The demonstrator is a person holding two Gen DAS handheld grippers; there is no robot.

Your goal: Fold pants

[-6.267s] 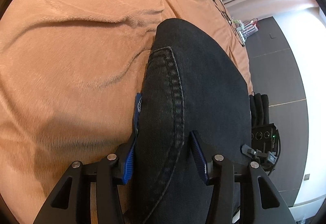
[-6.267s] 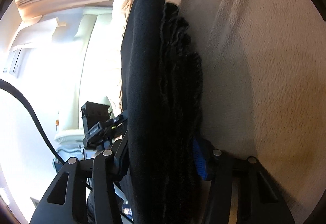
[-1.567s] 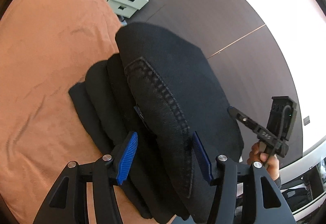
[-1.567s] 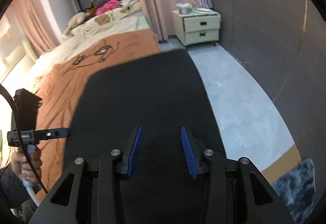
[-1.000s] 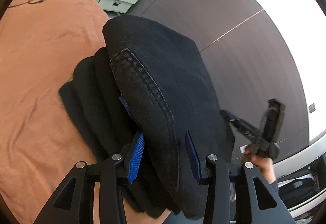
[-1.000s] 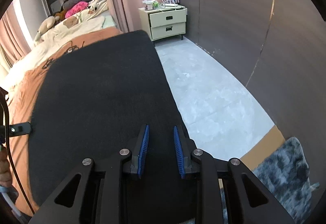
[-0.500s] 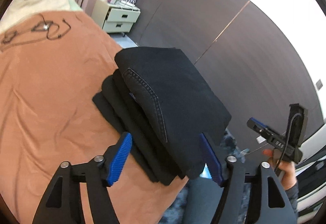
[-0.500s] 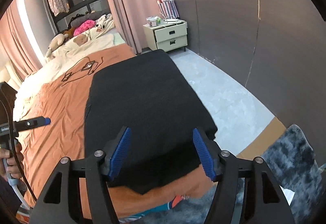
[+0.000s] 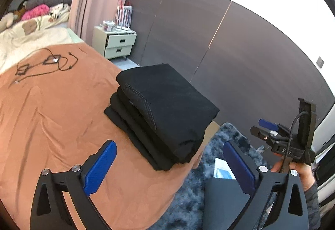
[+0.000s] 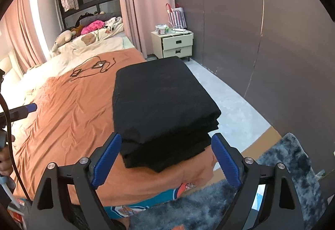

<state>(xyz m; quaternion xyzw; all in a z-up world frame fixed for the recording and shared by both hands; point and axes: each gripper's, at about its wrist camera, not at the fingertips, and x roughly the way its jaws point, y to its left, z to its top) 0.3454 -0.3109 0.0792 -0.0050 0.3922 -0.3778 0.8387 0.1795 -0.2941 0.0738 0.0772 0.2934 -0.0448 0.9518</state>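
**Folded pants at the corner of the bed**

Bedroom walls in dark grey panelling closed the right side of both views, with pink curtains (image 10: pixel 138 0) and a pale nightstand (image 10: pixel 174 44) behind the bed. An orange blanket (image 9: pixel 52 115) covered the bed, and a black cable (image 10: pixel 94 68) lay tangled on it near the cream bedding further back.

Much was cut off. The fisheye rim swallowed the edges of each picture, the window side at upper right in the left wrist view was blown out to white, and small items on the nightstand were too small to name. The lower layers of the pants showed only as dark edges; how many folds lay underneath could not be counted.

The left hand-held gripper (image 9: pixel 169 169) stood spread wide, its blue pads (image 9: pixel 100 169) apart and touching nothing, held back from the bed over the blanket's edge and a blue-grey shaggy rug (image 9: pixel 209 167). Between and beyond its fingers the pants (image 9: pixel 163 108) lay as a neat black stack at the bed's near right corner, a stitched seam visible along one side.

The right hand-held gripper (image 10: pixel 165 159) was likewise spread wide and gripped nothing; the pants (image 10: pixel 161 102) sat just ahead of its pads, apart from them. Each view caught the opposite gripper only partly, at the frame's edge.
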